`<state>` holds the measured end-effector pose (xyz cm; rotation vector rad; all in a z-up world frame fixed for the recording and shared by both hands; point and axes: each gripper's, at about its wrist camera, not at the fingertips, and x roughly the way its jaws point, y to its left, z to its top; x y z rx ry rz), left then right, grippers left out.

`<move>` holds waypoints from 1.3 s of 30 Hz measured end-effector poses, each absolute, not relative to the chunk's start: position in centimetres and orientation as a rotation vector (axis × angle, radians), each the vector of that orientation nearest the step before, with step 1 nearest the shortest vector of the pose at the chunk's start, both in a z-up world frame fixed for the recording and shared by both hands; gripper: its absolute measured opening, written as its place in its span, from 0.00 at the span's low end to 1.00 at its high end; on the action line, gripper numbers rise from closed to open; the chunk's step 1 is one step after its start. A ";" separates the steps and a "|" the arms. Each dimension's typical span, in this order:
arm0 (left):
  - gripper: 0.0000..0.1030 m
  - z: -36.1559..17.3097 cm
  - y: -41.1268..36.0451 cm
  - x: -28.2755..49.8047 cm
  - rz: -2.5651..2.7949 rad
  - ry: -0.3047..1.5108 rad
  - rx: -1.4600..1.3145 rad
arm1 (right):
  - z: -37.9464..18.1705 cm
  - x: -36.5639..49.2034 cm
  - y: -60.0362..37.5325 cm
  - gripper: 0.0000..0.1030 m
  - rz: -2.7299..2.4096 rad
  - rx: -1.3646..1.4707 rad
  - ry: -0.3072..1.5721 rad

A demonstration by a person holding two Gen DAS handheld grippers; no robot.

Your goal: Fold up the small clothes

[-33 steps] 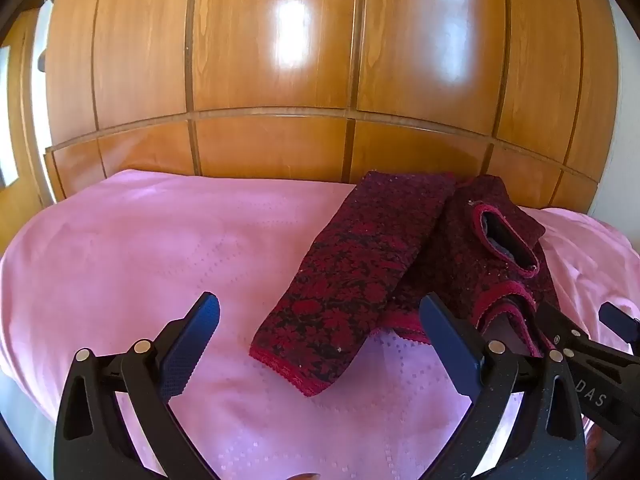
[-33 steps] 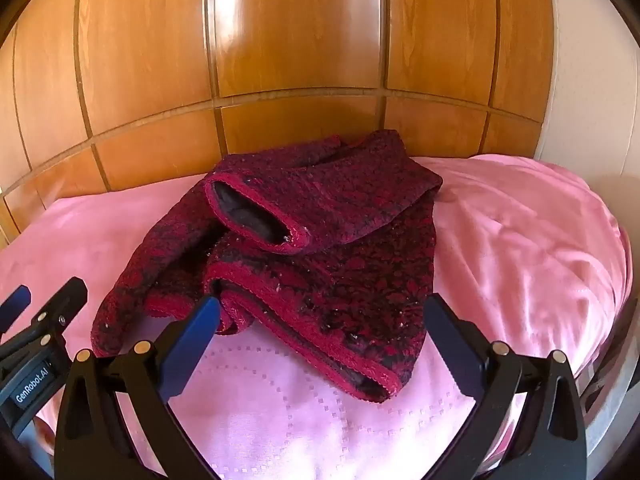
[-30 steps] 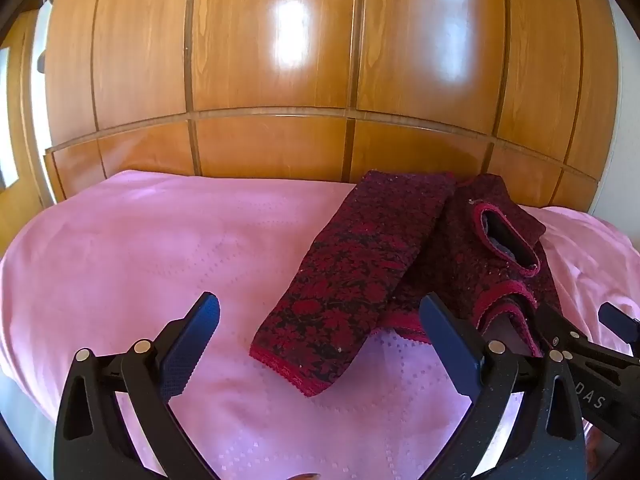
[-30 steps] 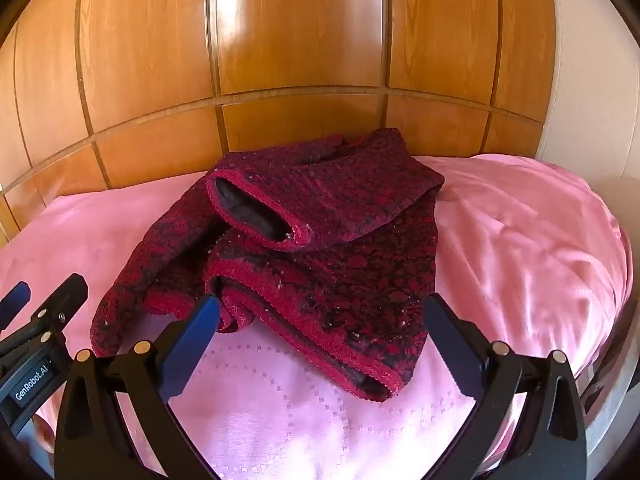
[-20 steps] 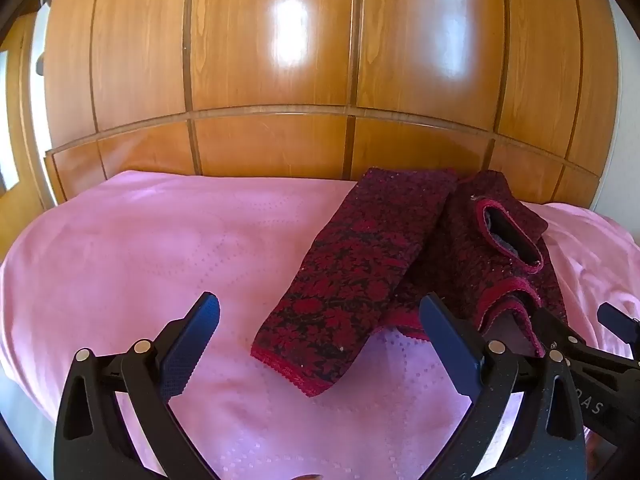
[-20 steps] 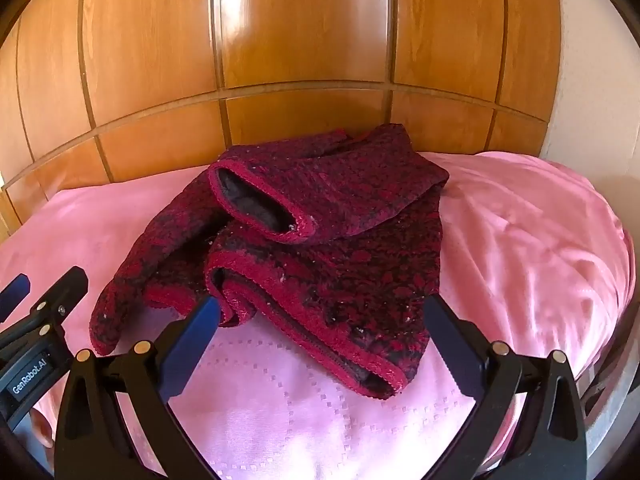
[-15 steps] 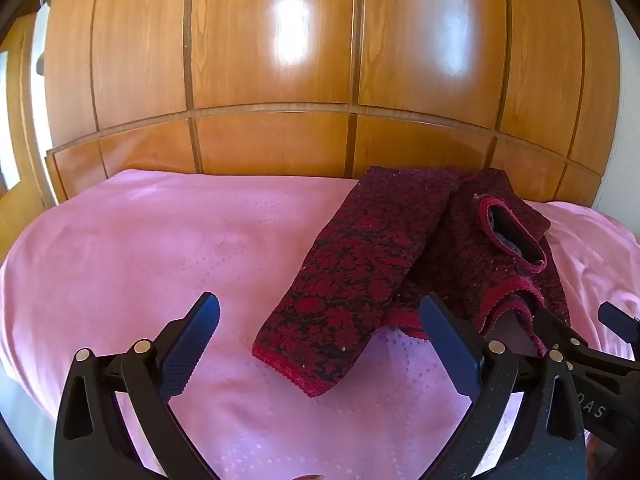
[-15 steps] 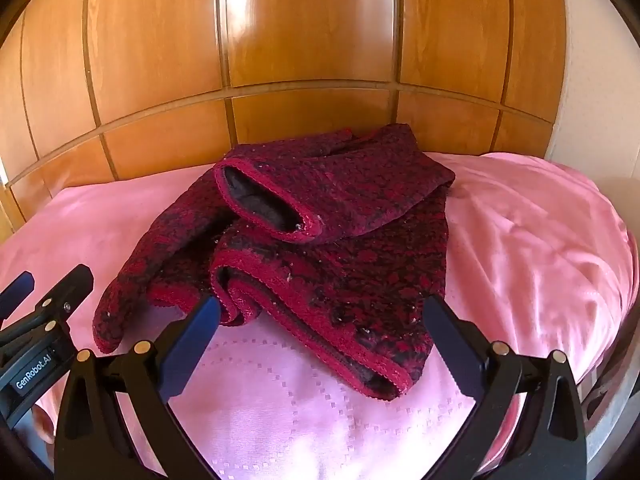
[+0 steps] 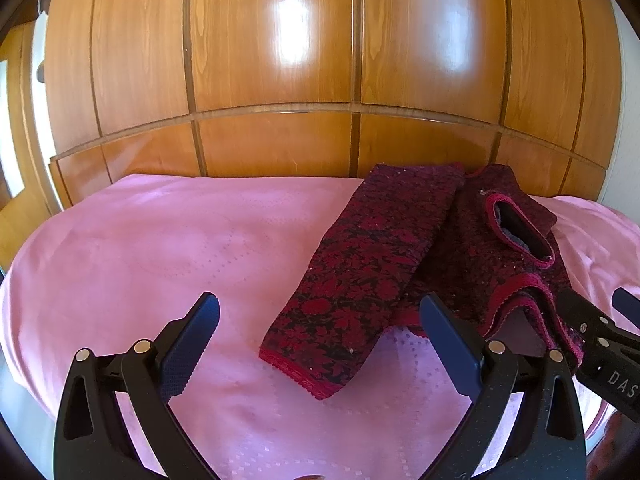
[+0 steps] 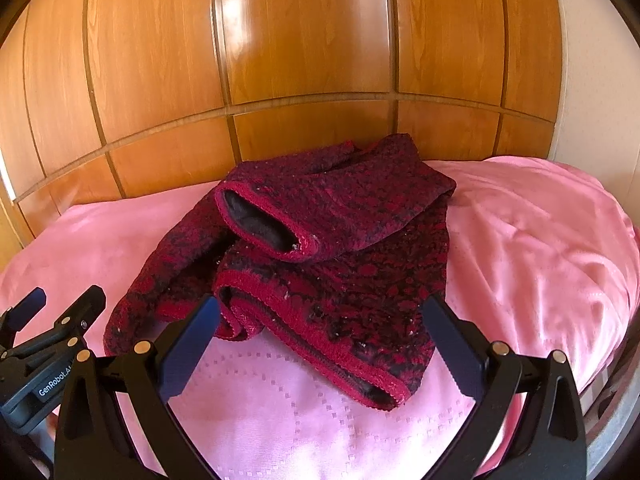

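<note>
A dark red knitted sweater with black flower pattern [image 10: 344,248] lies crumpled on the pink quilted bedcover [image 10: 540,240], one sleeve folded over (its cuff opening shows a grey lining). The right gripper [image 10: 320,340] hovers before the hem, jaws wide apart. Behind stands a glossy wooden panelled wardrobe [image 10: 304,60].

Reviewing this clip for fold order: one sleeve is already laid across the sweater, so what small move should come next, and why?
Probably bring the open left gripper onto the cuff of the outstretched sleeve and pinch it. That sleeve lies flat on the pink bedspread, beside the sweater, while the other sleeve is already folded over the body. The right gripper is also open and holds nothing.
</note>
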<state>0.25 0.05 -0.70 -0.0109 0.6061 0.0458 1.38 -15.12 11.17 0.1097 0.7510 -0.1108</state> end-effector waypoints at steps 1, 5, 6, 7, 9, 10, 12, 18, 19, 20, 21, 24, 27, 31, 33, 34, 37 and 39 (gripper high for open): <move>0.96 -0.7 0.1 0.2 0.048 0.604 -0.010 | 11.2 1.4 -15.1 0.98 -0.111 0.110 0.753; 0.96 -0.5 0.3 0.1 0.052 0.601 -0.014 | 11.2 1.3 -15.1 0.98 -0.109 0.105 0.754; 0.96 -0.5 0.3 0.0 0.053 0.600 -0.014 | 11.2 1.2 -15.0 0.98 -0.106 0.102 0.754; 0.96 -0.4 0.4 0.0 0.053 0.601 -0.014 | 11.2 1.2 -15.0 0.98 -0.104 0.099 0.754; 0.96 -0.4 0.4 0.0 0.053 0.601 -0.014 | 11.2 1.2 -14.8 0.98 -0.099 0.097 0.755; 0.96 -0.4 0.5 0.0 0.054 0.600 -0.015 | 11.2 1.1 -14.8 0.98 -0.094 0.095 0.757; 0.96 -0.4 0.5 0.0 0.054 0.601 -0.015 | 11.1 1.1 -14.5 0.98 -0.089 0.089 0.758; 0.96 -0.4 0.8 0.1 0.058 0.607 -0.018 | 11.2 1.0 -14.3 0.98 -0.080 0.086 0.758; 0.96 -0.4 0.9 0.1 0.059 0.607 -0.018 | 11.2 1.0 -14.3 0.98 -0.080 0.085 0.756; 0.96 -0.4 0.9 0.1 0.058 0.608 -0.017 | 11.3 1.0 -14.3 0.98 -0.080 0.084 0.754; 0.96 -0.4 0.9 0.1 0.058 0.610 -0.017 | 11.3 1.0 -14.3 0.98 -0.080 0.085 0.753; 0.96 -0.4 1.0 0.1 0.060 0.611 -0.018 | 11.3 1.0 -14.4 0.98 -0.082 0.087 0.752; 0.96 -0.5 1.0 0.1 0.061 0.615 -0.018 | 11.3 1.3 -14.5 0.98 -0.083 0.087 0.756; 0.96 -0.7 1.1 0.2 0.062 0.620 -0.015 | 11.2 1.3 -14.7 0.98 -0.080 0.091 0.759; 0.96 -0.8 1.1 0.2 0.063 0.623 -0.015 | 11.2 1.3 -14.7 0.98 -0.080 0.092 0.759; 0.96 -0.8 1.1 0.2 0.063 0.624 -0.014 | 11.2 1.3 -14.7 0.98 -0.079 0.094 0.760; 0.96 -0.9 1.2 0.3 0.066 0.627 -0.012 | 11.2 1.3 -14.8 0.98 -0.078 0.094 0.760; 0.96 -1.0 1.2 0.4 0.066 0.632 -0.012 | 11.2 1.4 -14.8 0.98 -0.078 0.095 0.760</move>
